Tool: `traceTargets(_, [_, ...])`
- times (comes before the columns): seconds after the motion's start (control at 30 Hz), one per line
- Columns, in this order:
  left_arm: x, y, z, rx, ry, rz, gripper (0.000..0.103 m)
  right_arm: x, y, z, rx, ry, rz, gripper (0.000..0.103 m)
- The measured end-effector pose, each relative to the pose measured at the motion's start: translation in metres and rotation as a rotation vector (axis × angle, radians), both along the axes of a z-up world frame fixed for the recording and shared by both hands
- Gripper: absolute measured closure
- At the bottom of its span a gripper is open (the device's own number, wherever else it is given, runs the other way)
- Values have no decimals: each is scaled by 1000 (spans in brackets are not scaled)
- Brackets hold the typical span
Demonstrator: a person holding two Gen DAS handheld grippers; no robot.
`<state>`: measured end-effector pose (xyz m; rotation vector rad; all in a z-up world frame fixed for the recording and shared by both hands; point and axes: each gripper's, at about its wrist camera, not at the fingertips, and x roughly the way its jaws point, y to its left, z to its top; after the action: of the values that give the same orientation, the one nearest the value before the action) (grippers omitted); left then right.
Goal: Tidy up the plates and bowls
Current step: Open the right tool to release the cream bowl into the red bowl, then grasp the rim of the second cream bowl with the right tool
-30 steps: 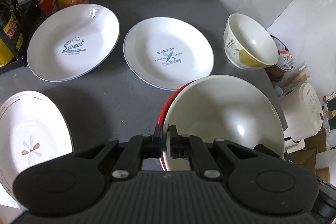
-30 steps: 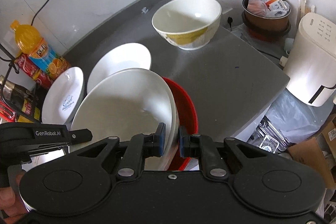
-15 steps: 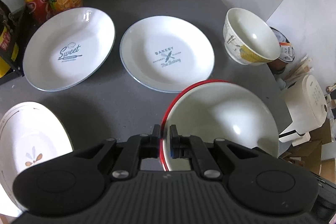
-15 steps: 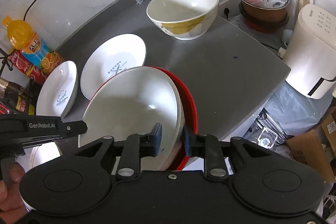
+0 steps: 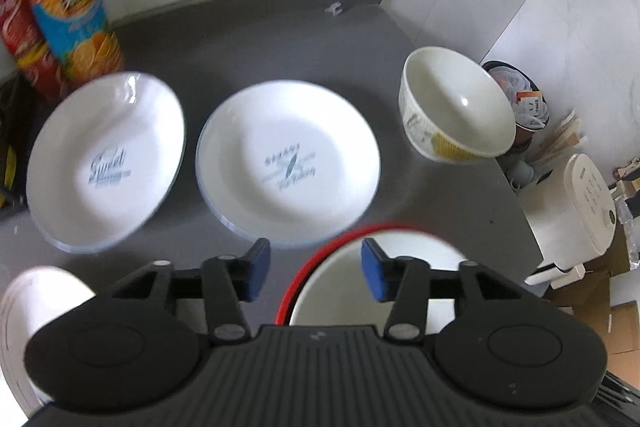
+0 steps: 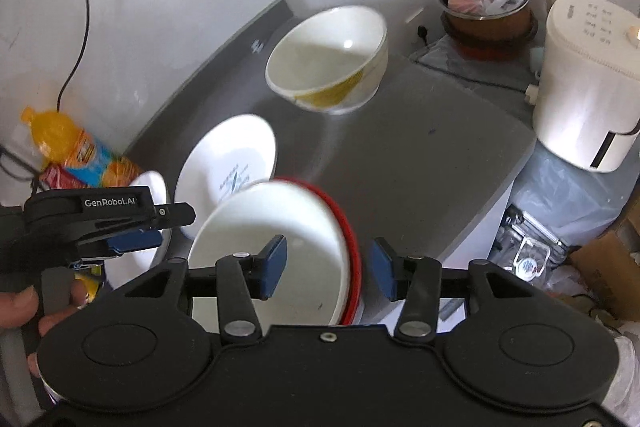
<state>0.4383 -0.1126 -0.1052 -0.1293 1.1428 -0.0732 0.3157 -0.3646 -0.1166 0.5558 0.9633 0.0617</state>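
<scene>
Both grippers, left gripper (image 5: 312,273) and right gripper (image 6: 328,269), have released; three plates, perhaps three bowls.

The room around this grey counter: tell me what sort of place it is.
Most likely a home kitchen corner. The grey counter holds printed white plates and a cream bowl; an orange drink bottle stands at the back, and a white appliance, perhaps a rice cooker, sits beside the counter.

Two plates (image 5: 288,163) left of bowl (image 5: 456,107)
</scene>
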Motion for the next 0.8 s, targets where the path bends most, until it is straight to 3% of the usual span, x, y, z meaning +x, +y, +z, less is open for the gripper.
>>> traceTargets(0.4, [60, -37, -6, -42, -33, -59, 52, 41, -47, -8, 26, -33, -148, 56])
traceTargets(0.8, [119, -68, -24, -47, -48, -72, 52, 97, -69, -24, 46, -20, -167, 56])
